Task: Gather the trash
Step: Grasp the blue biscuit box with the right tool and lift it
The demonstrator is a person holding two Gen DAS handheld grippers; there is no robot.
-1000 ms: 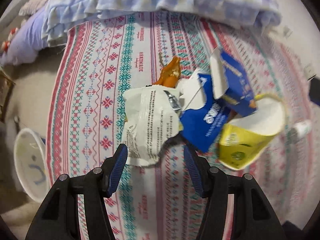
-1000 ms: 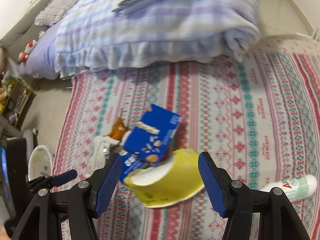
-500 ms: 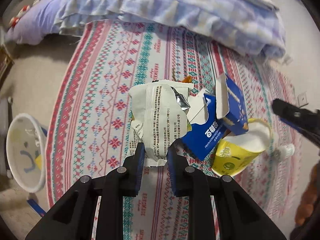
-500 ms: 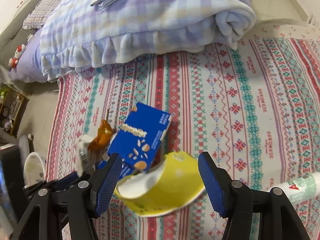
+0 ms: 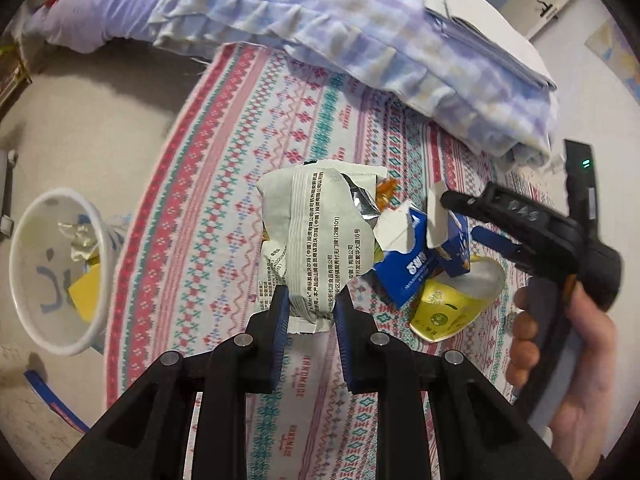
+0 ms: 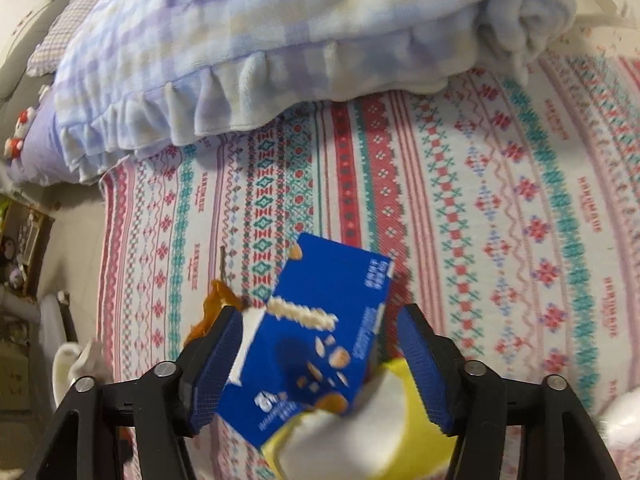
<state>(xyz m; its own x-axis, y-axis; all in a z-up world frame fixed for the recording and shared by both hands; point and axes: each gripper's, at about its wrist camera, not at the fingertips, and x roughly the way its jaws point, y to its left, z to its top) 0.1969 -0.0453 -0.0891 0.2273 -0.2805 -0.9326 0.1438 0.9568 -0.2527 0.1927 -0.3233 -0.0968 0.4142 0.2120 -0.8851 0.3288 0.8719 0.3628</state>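
My left gripper is shut on the lower edge of a white snack wrapper with black print, held up over the patterned bedspread. Beside it lie a torn blue box, a second blue box, a yellow paper cup on its side and an orange wrapper. My right gripper is open, its fingers on either side of the blue box, with the yellow cup just below. The right gripper also shows in the left wrist view, over the boxes.
A white trash bin holding some trash stands on the floor left of the bed. A folded checked blanket lies across the bed behind the trash. A white tube lies at the right edge.
My left gripper closed on the white wrapper and lifted it. My right gripper moved down and forward until its open fingers straddle the blue box.
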